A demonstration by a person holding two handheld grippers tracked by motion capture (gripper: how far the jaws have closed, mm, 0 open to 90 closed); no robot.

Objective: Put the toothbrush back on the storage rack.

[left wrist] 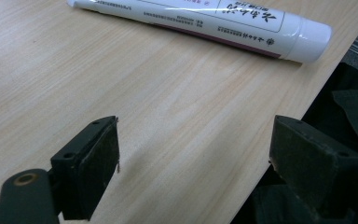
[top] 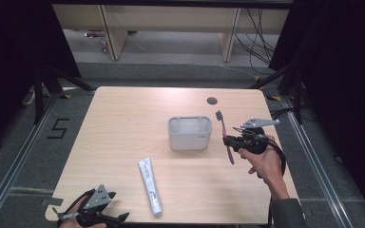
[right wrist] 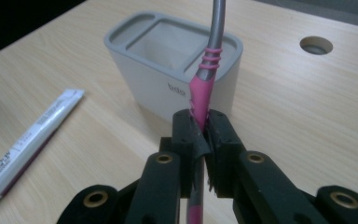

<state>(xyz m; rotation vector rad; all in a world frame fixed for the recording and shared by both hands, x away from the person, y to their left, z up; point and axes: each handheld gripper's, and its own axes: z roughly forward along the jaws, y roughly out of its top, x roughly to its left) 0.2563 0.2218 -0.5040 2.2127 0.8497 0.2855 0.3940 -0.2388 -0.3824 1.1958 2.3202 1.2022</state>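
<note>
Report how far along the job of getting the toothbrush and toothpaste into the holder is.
Done: the right gripper has shut on the pink toothbrush and holds it off the table, beside the grey holder. In hand: carrying it toward the holder. Left: the holder looks empty, the toothpaste tube lies flat on the table, and the left gripper is open, holding nothing.

The toothbrush (top: 226,136), pink at the handle and grey along the neck with a dark bristled head, is clamped at its handle above the desk, just right of the holder and toward the desk's right edge. In the high view it runs near-straight, head toward the far edge and handle end toward the near edge. In the right gripper view, pink rings wrap the neck (right wrist: 209,59).
</note>
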